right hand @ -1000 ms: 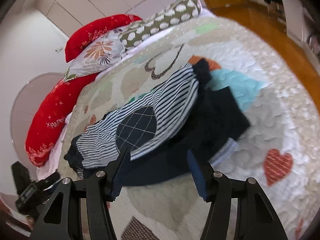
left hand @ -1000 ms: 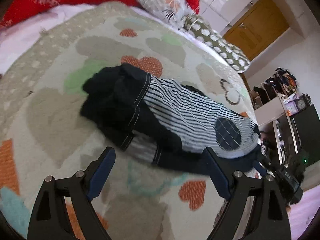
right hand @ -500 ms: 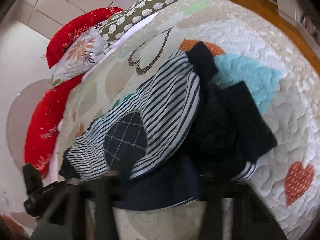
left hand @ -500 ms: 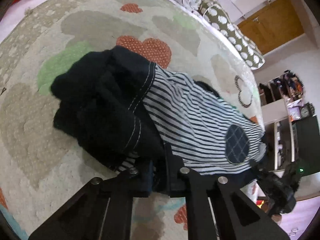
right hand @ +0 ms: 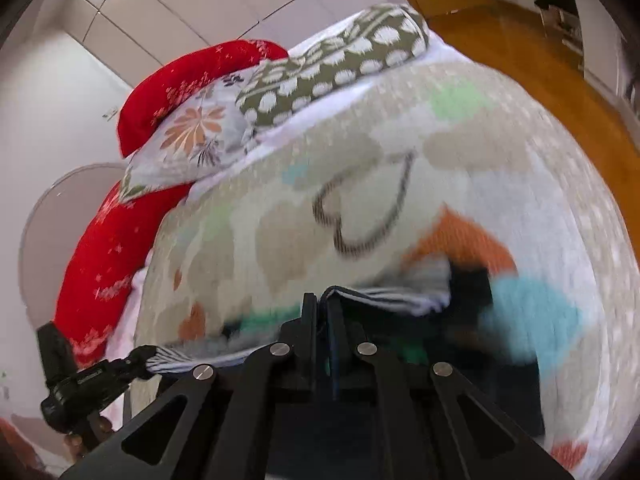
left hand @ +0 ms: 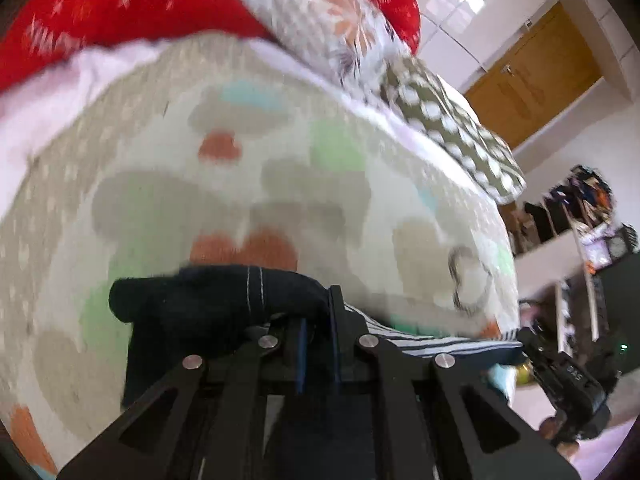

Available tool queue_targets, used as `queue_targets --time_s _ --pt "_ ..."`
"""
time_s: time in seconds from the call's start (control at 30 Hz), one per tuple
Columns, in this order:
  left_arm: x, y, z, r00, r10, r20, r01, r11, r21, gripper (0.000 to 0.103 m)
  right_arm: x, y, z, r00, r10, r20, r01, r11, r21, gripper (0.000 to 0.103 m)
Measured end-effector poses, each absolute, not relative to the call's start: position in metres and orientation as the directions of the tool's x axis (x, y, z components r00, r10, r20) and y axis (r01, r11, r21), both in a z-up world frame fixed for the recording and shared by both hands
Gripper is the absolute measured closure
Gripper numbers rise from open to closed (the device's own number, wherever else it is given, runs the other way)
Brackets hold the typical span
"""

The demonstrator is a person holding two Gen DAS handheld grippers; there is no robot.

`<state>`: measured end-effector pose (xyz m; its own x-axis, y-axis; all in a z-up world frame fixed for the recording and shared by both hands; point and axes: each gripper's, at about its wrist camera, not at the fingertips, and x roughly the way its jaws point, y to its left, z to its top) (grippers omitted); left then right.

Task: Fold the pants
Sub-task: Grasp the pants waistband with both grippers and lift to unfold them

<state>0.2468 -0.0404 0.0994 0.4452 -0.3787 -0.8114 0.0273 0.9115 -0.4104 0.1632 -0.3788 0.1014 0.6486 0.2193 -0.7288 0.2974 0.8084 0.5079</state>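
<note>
The pants (left hand: 208, 304) are dark navy with a white-and-navy striped part (left hand: 440, 340); they lie bunched on the heart-patterned quilt (left hand: 280, 168). My left gripper (left hand: 318, 312) is shut on the dark fabric and holds that edge raised. In the right wrist view the striped cloth (right hand: 392, 298) and dark cloth (right hand: 470, 286) show just past my right gripper (right hand: 322, 300), which is shut on the pants' edge. The other gripper shows at the far right of the left wrist view (left hand: 560, 368) and at the lower left of the right wrist view (right hand: 92, 380). Most of the pants is hidden behind the grippers.
Red pillows (left hand: 120, 4), a floral pillow (right hand: 192, 136) and an olive dotted pillow (right hand: 332, 64) line the head of the bed. A wooden door (left hand: 532, 80) and cluttered shelves (left hand: 580, 216) stand beyond the bed. Wooden floor (right hand: 520, 60) runs beside it.
Both grippers have closed on the near edge of the pants and lifted it. The views have tipped up toward the pillows; the pants now sit low in both frames.
</note>
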Motion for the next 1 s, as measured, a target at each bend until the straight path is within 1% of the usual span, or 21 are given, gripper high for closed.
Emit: queue_targets --time_s 0.1,0.13,0.17,0.2,0.23,0.27,0.3,0.33,0.37,0.4,0.47,0.53,0.57,0.7,0.77,0.83,0.97,1.0 --pt "0.276 -0.045 0.095 0.456 -0.336 -0.824 0.004 0.927 -0.375 0.094 0.202 -0.378 0.106 0.669 0.151 -0.728 0.317 0.828 0.463 0.096" --pt "0.282 -0.044 0.091 0.442 -0.341 -0.83 -0.012 0.923 -0.385 0.094 0.218 -0.377 0.105 0.67 0.129 -0.731 0.316 0.841 0.439 0.095" --pt "0.284 -0.042 0.089 0.431 -0.36 -0.827 -0.012 0.915 -0.404 0.091 0.232 -0.376 0.101 0.648 0.097 -0.755 0.331 0.857 0.394 0.091" --pt "0.283 -0.04 0.089 0.422 -0.395 -0.816 0.002 0.9 -0.435 0.088 0.239 -0.376 0.099 0.627 0.071 -0.776 0.351 0.863 0.363 0.078" --pt "0.28 -0.037 0.09 0.423 -0.42 -0.803 0.02 0.89 -0.455 0.08 0.245 -0.378 0.095 0.605 0.057 -0.794 0.365 0.867 0.34 0.062" --pt "0.276 -0.034 0.093 0.427 -0.438 -0.791 0.04 0.883 -0.467 0.073 0.246 -0.379 0.094 0.602 0.066 -0.796 0.359 0.867 0.344 0.055" --pt "0.273 -0.033 0.095 0.432 -0.445 -0.784 0.055 0.881 -0.47 0.069 0.243 -0.381 0.094 0.609 0.072 -0.79 0.353 0.867 0.351 0.047" --pt "0.269 -0.03 0.099 0.438 -0.449 -0.779 0.067 0.88 -0.47 0.06 0.236 -0.384 0.096 0.623 0.065 -0.779 0.352 0.866 0.354 0.043" --pt "0.264 -0.024 0.104 0.447 -0.453 -0.771 0.074 0.878 -0.472 0.053 0.227 -0.388 0.099 0.633 0.051 -0.772 0.359 0.864 0.352 0.042" --pt "0.257 -0.019 0.107 0.455 -0.455 -0.765 0.08 0.877 -0.474 0.05 0.217 -0.392 0.101 0.637 0.05 -0.77 0.366 0.859 0.358 0.041" --pt "0.24 -0.004 0.115 0.463 -0.46 -0.757 0.09 0.875 -0.476 0.041 0.19 -0.403 0.102 0.649 0.091 -0.755 0.361 0.837 0.411 0.041" --pt "0.225 0.014 0.115 0.465 -0.466 -0.753 0.093 0.871 -0.482 0.035 0.163 -0.412 0.105 0.651 0.111 -0.751 0.36 0.826 0.434 0.041" --pt "0.216 0.024 0.114 0.468 -0.45 -0.761 0.084 0.88 -0.468 0.033 0.147 -0.415 0.105 0.649 0.112 -0.753 0.361 0.826 0.434 0.041" --pt "0.186 0.057 0.084 0.45 -0.358 -0.818 0.016 0.919 -0.393 0.03 0.078 -0.427 0.094 0.635 0.121 -0.763 0.362 0.826 0.432 0.04" --pt "0.177 0.064 0.059 0.398 -0.359 -0.844 -0.013 0.918 -0.397 0.03 0.047 -0.431 0.085 0.629 0.095 -0.771 0.381 0.827 0.413 0.036" --pt "0.172 0.065 0.039 0.36 -0.367 -0.858 -0.031 0.914 -0.404 0.03 0.023 -0.433 0.073 0.622 0.057 -0.781 0.411 0.825 0.388 0.035" --pt "0.176 0.039 0.026 0.367 -0.344 -0.864 0.023 0.932 -0.361 0.03 0.007 -0.433 0.048 0.597 0.068 -0.799 0.438 0.807 0.396 0.035" --pt "0.177 0.032 0.026 0.374 -0.335 -0.865 0.029 0.936 -0.35 0.028 0.008 -0.432 0.043 0.599 0.072 -0.797 0.444 0.799 0.405 0.035"
